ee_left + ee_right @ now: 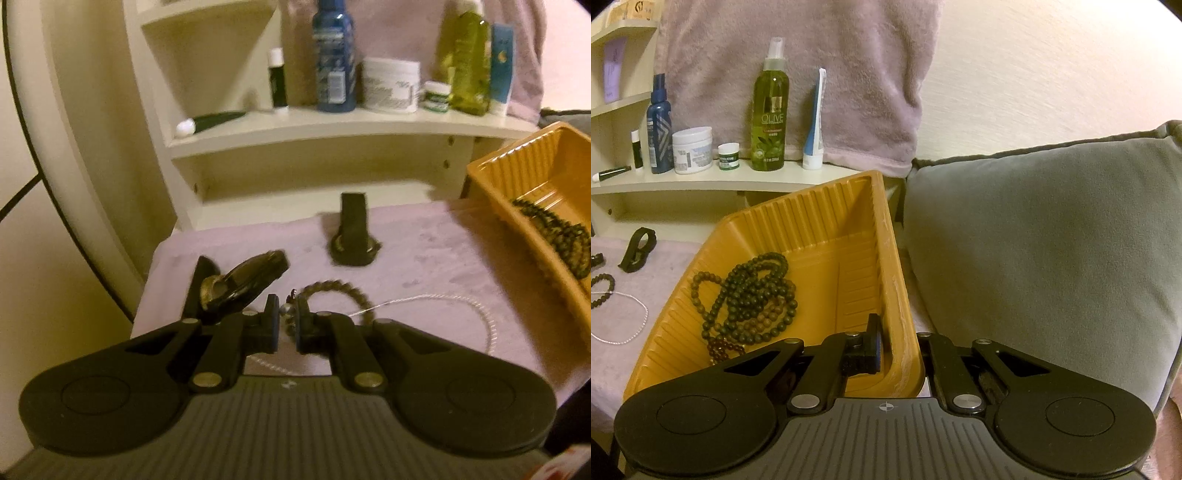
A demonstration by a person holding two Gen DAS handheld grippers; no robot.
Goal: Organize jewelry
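My left gripper [287, 322] is shut on a brown beaded bracelet [334, 290], gripping it at its metal bead end on the pink cloth [424, 254]. A thin white chain necklace [461, 306] lies just right of it. Two black watches lie nearby, one at the left [243, 284] and one farther back [352, 236]. My right gripper [899, 354] is shut on the right rim of the orange tray [894, 280], which holds dark beaded necklaces [753, 295]. The tray also shows in the left wrist view [517, 177].
A cream shelf [332, 125] behind the cloth carries bottles, jars and tubes, among them a green olive bottle [770, 118] and a blue bottle [334, 55]. A grey cushion [1052, 240] lies right of the tray. A pink towel [812, 55] hangs behind.
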